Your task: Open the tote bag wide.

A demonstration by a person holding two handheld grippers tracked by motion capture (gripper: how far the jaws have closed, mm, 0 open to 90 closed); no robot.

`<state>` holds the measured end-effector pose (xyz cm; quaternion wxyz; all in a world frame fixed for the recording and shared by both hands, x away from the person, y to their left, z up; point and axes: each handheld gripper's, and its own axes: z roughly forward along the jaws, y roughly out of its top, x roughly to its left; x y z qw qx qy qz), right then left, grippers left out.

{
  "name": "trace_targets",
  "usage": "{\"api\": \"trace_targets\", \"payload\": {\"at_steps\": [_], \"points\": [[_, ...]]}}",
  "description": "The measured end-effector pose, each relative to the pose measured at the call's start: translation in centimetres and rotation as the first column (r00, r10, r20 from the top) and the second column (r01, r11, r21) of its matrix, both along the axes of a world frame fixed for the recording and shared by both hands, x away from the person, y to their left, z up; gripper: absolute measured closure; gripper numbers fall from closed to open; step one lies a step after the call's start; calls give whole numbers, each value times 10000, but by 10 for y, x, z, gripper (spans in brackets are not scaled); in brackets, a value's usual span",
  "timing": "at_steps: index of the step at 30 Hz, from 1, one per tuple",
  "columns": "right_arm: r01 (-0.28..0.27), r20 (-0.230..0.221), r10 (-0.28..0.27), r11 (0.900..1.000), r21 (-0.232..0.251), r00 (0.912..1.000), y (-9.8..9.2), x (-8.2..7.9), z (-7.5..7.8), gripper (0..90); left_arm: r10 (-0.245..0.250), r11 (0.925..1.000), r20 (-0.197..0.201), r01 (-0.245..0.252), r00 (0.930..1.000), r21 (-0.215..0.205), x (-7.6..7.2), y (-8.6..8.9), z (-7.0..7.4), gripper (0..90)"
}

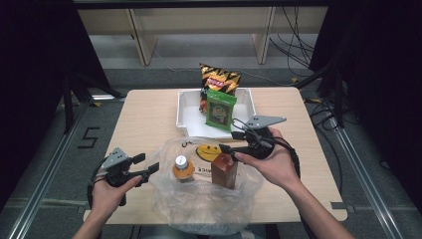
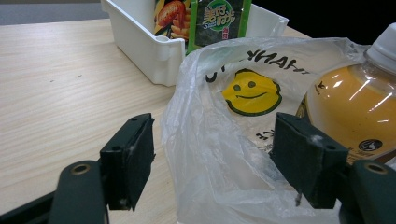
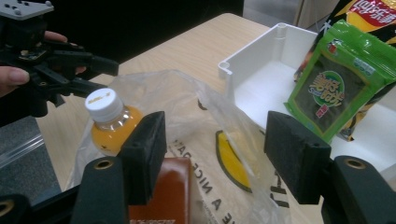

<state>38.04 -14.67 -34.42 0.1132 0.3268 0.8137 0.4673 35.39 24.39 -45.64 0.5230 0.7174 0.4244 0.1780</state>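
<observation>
A clear plastic bag [image 1: 199, 199] with a yellow smiley print lies open at the table's near middle. Inside it stand an orange juice bottle [image 1: 183, 168] with a white cap and a brown carton [image 1: 224, 171]. My left gripper [image 1: 148, 163] is open at the bag's left rim; in the left gripper view a fold of the bag [image 2: 201, 107] lies loosely between its jaws, with the bottle [image 2: 355, 102] just beyond. My right gripper [image 1: 230, 141] is open above the bag's far right side, over the carton [image 3: 163, 191], with nothing pressed between its pads.
A white tray [image 1: 186, 107] stands behind the bag and holds a chips bag [image 1: 219, 77] and a green seaweed packet [image 1: 220, 109] leaning upright. Bare wooden tabletop [image 1: 144, 119] stretches to the left and right. Dark floor and cables surround the table.
</observation>
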Motion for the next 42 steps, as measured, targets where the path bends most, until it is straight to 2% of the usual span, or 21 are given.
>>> {"api": "trace_targets", "payload": {"at_steps": [2, 5, 7, 8, 11, 15, 17, 18, 21, 22, 24, 26, 28, 29, 31, 32, 33, 37, 38, 40, 42], "points": [[-191, 201, 192, 9998, -66, 9996, 2, -2, -1, 386, -30, 10000, 24, 30, 10000, -23, 0, 0, 0, 294], [-170, 33, 170, 9998, 105, 9999, 5, -6, -2, 385, -25, 10000, 26, 25, 10000, -18, 0, 0, 0, 294], [-255, 154, 258, 9996, -155, 9996, 5, -6, -1, 379, -31, 10000, 36, 31, 10000, 13, 0, 0, 0, 294], [-278, 79, 278, 9996, 38, 9996, 7, -7, -2, 375, -24, 10000, 40, 24, 10000, 24, 0, 0, 0, 294], [-374, 195, 377, 9992, -150, 9991, 7, -7, -2, 360, -19, 10000, 20, 19, 10000, -7, 0, 0, 0, 294], [-347, 86, 348, 9993, -118, 9994, 10, -11, -4, 342, 24, 10000, -13, -24, 10000, -78, 0, 0, 0, 294], [-305, 373, 313, 9993, -218, 9988, 10, -12, -5, 335, 37, 9999, -25, -37, 10000, -96, 0, 0, 0, 294], [-361, 50, 362, 9992, -164, 9993, 11, -14, -4, 331, -13, 10000, 27, 13, 10000, -16, 0, 0, 0, 294], [-426, 60, 427, 9990, -126, 9991, 14, -16, -6, 323, 47, 9999, -28, -47, 10000, -106, 0, 0, 0, 294], [-510, 208, 517, 9982, -301, 9984, 13, -16, -5, 321, 78, 9999, -32, -79, 10000, -101, 0, 0, 0, 294], [-480, 26, 481, 9987, -183, 9988, 16, -19, -6, 320, 40, 9999, -32, -40, 10000, -111, 0, 0, 0, 294], [-660, 219, 667, 9972, -346, 9975, 16, -19, -8, 316, 39, 9999, -36, -39, 10000, -117, 0, 0, 0, 294], [-599, 50, 600, 9980, -223, 9982, 17, -21, -10, 312, 45, 9999, -39, -46, 10000, -123, 0, 0, 0, 294], [-627, 256, 636, 9975, -336, 9976, 17, -20, -10, 310, 44, 9999, -37, -45, 10000, -126, 0, 0, 0, 294], [-354, 198, 358, 9992, -171, 9992, 18, -23, -11, 310, 63, 9999, -33, -63, 10000, -113, 0, 0, 0, 294], [-491, 146, 494, 9985, -228, 9987, 17, -23, -11, 309, 48, 9999, -40, -49, 10000, -109, 0, 0, 0, 294], [-556, 400, 566, 9981, -248, 9976, 16, -22, -11, 308, 38, 9999, -40, -38, 10000, -100, 0, 0, 0, 294], [-550, 136, 553, 9983, -177, 9984, 17, -26, -7, 296, 16, 10000, -14, -16, 10000, 8, 0, 0, 0, 294], [-548, 496, 559, 9982, -241, 9972, 17, -24, -9, 288, 6, 10000, 4, -6, 10000, -13, 0, 0, 0, 294], [-487, 107, 490, 9985, -257, 9987, 18, -27, -10, 283, 3, 10000, 3, -3, 10000, -26, 0, 0, 0, 294], [-637, 216, 644, 9974, -333, 9977, 18, -25, -12, 282, 33, 10000, -28, -33, 10000, -2, 0, 0, 0, 294]]}}
